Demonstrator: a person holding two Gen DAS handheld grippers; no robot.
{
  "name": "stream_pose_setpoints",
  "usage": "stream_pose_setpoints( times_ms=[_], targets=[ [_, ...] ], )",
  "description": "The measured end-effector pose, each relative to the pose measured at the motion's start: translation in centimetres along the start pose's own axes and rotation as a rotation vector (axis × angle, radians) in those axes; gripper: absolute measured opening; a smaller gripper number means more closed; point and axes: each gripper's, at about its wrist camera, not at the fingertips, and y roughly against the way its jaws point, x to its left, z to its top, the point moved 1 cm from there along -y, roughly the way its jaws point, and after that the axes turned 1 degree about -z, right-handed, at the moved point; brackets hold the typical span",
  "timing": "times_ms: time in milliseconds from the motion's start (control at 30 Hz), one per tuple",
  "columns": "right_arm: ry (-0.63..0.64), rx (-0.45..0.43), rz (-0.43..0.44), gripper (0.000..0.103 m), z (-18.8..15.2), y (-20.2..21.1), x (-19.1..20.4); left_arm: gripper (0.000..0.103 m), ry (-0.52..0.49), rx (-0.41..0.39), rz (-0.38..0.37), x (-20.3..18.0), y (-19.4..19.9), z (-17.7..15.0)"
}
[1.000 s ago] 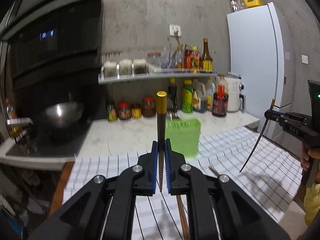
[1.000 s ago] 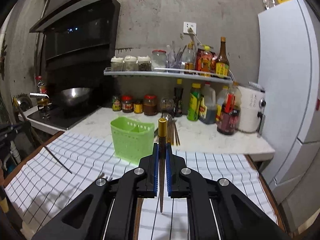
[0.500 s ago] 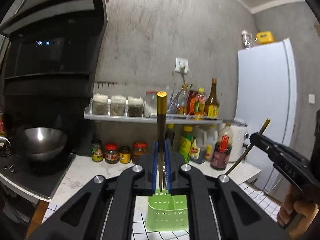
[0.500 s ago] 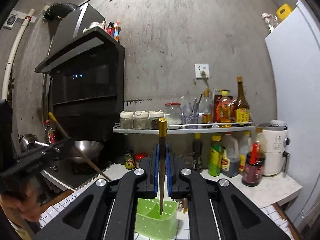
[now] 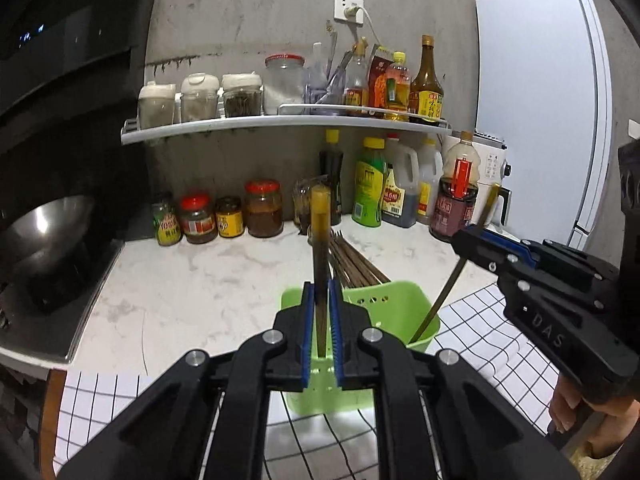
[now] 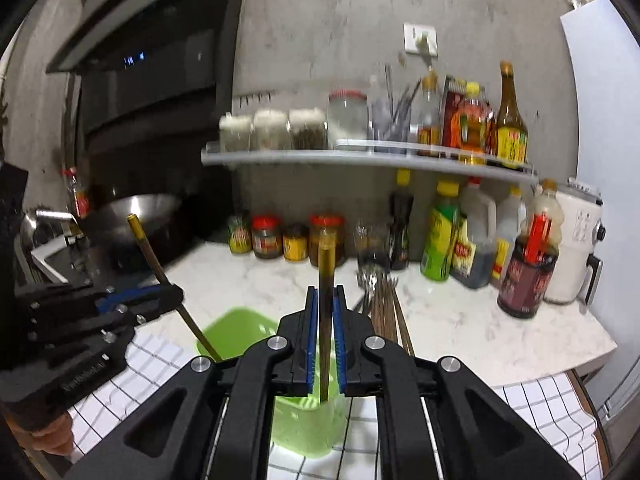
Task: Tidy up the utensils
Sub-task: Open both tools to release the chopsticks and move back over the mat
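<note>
1. Landmark: green basket (image 5: 400, 296), standing where the marble counter (image 5: 200, 272) meets the checked cloth (image 5: 480, 328). All places below are given from it.
2. Left gripper (image 5: 322, 292) is over the basket's near-left part. Its blue pads are nearly shut and clamp the left chopstick (image 5: 320, 240).
3. The left chopstick's long axis is close to upright, gold cap up. Seen from the right wrist it leans a little away from the basket at the top (image 6: 160, 264), and its lower end dips inside the rim (image 6: 232, 324).
4. Right gripper (image 6: 325, 296) is over the basket's right side. Its jaws have just been opening. The right chopstick (image 6: 327, 280) stands between the pads, which look to have come off it, though blur makes the gap hard to read.
5. The right chopstick's long axis is steep, gold cap up. From the left wrist it tilts away from the basket at the top (image 5: 448, 292), with its point down inside the far-right corner.
6. Key relation: both sticks sit along the finger line with points down, directly above or inside the basket. My judgement is that letting go alone would finish each placement.
7. Pose: both grippers point forward and somewhat down at the basket from the cloth side, close beside each other. The hand on the right gripper (image 5: 460, 240) shows at the frame edge.
8. Behind the basket, a loose bundle of chopsticks (image 5: 356, 264) lies flat on the counter, not yet sorted.
9. Risk, as I judge it: a released stick may tip against the rim.
</note>
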Motion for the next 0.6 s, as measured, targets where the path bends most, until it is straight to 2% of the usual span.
stream_pose_setpoints(
  times_ms=[67, 133, 233, 333, 400, 433, 600],
  targets=[
    [0.000, -0.017, -0.009, 0.043, 0.1, 1.4, -0.2, 0.030, 0.012, -0.026, -0.010, 0.4, 1.4, 0.3],
    [0.006, -0.041, -0.023, 0.045, 0.2, 3.7, -0.4, 0.037, 0.017, -0.059, 0.004, 0.6, 3.7, 0.6],
    [0.019, -0.057, -0.048, 0.051, -0.2, 7.7, -0.6, 0.039, 0.020, -0.078, 0.035, 1.0, 7.4, 0.1],
    [0.009, -0.039, -0.067, 0.054, -2.1, 11.3, -1.2, 0.043, 0.028, -0.075, 0.057, 1.5, 10.6, -1.8],
    [-0.005, 0.004, -0.068, 0.054, -4.1, 13.2, -1.6, 0.043, 0.022, -0.048, 0.096, 1.5, 12.2, -3.9],
    [-0.013, 0.033, -0.066, 0.054, -5.2, 13.8, -1.8, 0.043, 0.021, -0.007, 0.125, 1.4, 12.9, -5.7],
    [-0.059, 0.188, -0.059, 0.054, -11.9, 16.3, -2.6, 0.043, 0.048, 0.162, 0.126, 1.4, 14.3, -13.5]
  ],
)
